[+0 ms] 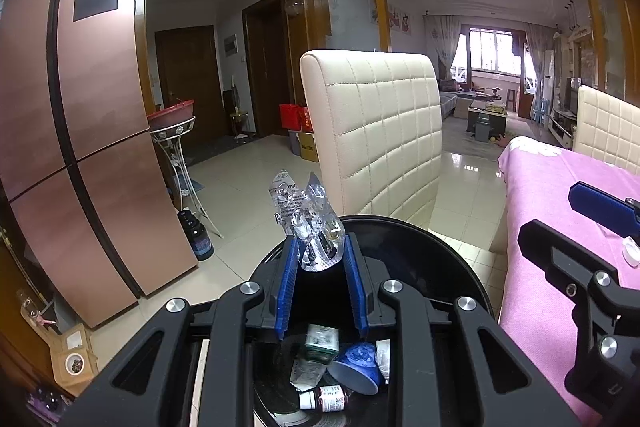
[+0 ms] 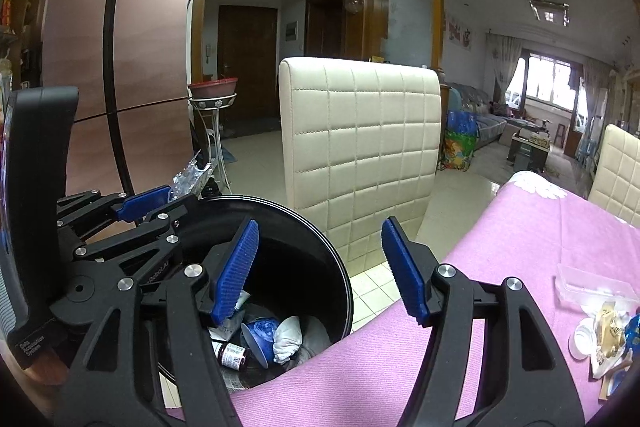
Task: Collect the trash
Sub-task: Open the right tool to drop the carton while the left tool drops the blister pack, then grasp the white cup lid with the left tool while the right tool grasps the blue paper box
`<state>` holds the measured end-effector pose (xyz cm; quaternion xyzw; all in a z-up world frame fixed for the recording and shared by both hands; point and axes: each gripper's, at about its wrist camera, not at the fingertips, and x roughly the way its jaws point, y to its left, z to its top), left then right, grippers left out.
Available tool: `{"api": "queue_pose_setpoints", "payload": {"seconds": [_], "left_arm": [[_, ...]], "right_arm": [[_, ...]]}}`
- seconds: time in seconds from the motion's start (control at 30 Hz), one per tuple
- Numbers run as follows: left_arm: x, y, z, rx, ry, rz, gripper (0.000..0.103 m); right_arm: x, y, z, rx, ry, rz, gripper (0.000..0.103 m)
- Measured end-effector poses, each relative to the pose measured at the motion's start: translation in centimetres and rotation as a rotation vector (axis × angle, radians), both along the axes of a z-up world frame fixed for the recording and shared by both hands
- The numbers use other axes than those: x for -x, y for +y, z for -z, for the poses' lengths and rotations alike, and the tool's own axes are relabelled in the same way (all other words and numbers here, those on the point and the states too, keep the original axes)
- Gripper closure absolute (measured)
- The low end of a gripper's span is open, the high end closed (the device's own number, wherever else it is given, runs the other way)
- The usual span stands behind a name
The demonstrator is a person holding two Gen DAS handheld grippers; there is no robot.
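Trash bin (image 1: pixel 420 247) beside the table already holds bottles and a blue cup (image 1: pixel 356 367); my left gripper (image 1: pixel 320 255) pinches crumpled blister packs (image 1: pixel 308 223) above it, my right gripper (image 2: pixel 320 267) is spread empty, and wrappers (image 2: pixel 608 331) remain on the pink tablecloth (image 2: pixel 500 267).

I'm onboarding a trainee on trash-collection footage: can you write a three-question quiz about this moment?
1. True or false: the left tool grips crumpled blister packs above the black bin.
2. Multiple choice: what is between the right tool's pads? A) a small bottle B) a white wad C) nothing
3. Fill in: the trash not yet collected lies on a table covered with a ___ cloth.

Key: 1 true. 2 C; the pads stand apart with nothing between them, over the bin's edge beside the table. 3 pink.
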<state>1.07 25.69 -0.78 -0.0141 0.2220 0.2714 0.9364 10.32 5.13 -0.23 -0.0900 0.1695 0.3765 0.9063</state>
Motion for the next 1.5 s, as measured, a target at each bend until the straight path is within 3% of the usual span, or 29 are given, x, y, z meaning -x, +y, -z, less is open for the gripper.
{"api": "queue_pose_setpoints", "payload": {"seconds": [0.5,0.63,0.73,1.17,1.33,1.5], "left_arm": [[-0.2,0.2,0.2,0.041,0.011,0.012,0.071],[0.0,0.7,0.3,0.063,0.001,-0.012,0.031],[0.2,0.9,0.2,0.064,-0.011,-0.031,0.025],[-0.5,0.6,0.0,0.072,0.002,-0.031,0.024],[-1.3,-0.1,-0.6,0.089,0.007,-0.026,0.024],[-2.6,-2.7,-1.2,0.046,0.021,0.027,0.024]], "right_arm": [[-0.3,0.0,-0.1,-0.005,-0.003,0.010,0.031],[-0.6,-0.1,0.0,-0.009,0.003,0.015,0.030],[-0.4,-0.2,0.0,-0.010,-0.002,0.017,0.028],[-1.0,-0.9,0.0,-0.042,0.020,0.057,0.023],[-1.6,-2.2,0.2,-0.044,0.048,0.107,0.023],[-3.0,-5.0,-0.7,-0.060,0.076,0.190,0.023]]}}
